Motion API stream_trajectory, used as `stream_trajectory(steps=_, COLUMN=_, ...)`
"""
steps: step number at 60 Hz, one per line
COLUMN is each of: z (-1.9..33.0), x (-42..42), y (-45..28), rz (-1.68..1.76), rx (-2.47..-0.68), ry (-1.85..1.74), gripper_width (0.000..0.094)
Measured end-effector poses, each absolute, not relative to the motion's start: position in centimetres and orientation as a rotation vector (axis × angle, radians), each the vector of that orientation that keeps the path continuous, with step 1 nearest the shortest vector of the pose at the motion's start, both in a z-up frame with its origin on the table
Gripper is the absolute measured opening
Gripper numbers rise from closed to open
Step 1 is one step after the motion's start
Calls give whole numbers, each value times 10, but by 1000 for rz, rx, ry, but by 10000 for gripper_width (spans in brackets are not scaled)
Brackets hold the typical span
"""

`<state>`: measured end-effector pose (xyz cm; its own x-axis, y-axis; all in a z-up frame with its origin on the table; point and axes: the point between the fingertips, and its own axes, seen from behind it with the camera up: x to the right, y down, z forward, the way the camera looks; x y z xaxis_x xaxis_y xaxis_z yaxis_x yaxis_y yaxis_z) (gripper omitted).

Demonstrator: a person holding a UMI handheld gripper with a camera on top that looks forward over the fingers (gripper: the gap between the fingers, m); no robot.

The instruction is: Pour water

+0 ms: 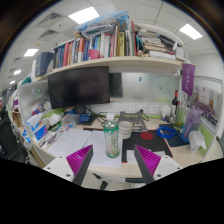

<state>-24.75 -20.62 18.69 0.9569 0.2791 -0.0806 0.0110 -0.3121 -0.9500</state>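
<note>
A clear bottle [111,139] (pale green label) stands upright on the desk, just beyond the fingers.

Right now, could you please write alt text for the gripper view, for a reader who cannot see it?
The open gripper points at a clear bottle with a green label, standing just ahead of its fingers on a cluttered desk. Behind the bottle are a dark monitor and a shelf of books.

Before you: cluttered surface [70,143]; monitor [78,88] at 11 o'clock; bookshelf [105,45] at 12; ceiling light panels [85,15] above.
</note>
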Motion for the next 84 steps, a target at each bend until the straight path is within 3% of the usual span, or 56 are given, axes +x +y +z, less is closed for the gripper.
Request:
stream_trajectory(steps=13, z=112, x=-284, y=-100, rz=178, rx=-1849, ry=-182, gripper_width=859)
stream_trajectory(steps=25, z=105, x=-298, y=-39, rz=132, rx=-1800, ry=-156, gripper_width=835)
stream_trajectory(steps=29, z=104, x=-304, y=-28, rz=150, rx=-1796, ry=-145, gripper_width=761)
stream_trajectory(steps=35, z=99, x=-306, y=-15, rz=131, rx=-1789, ry=-151, gripper_width=510)
stream_trajectory(steps=49, z=99, x=-308, y=-12, rz=107, rx=-1764, ry=-165, gripper_width=347)
stream_trajectory(steps=56, z=98, x=-311, y=-9, rz=115, rx=-1801, ry=-166, gripper_width=335)
stream_trajectory(steps=64, z=116, x=-317, y=3, rz=196, rx=-1839, ry=-86, gripper_width=316)
stream_trajectory(steps=69, z=145, x=-335, y=16, rz=324, rx=-1834, ry=12, gripper_width=315)
stream_trajectory(steps=84, z=211, x=-407, y=71, rz=1005, rx=-1808, ry=490, gripper_width=317)
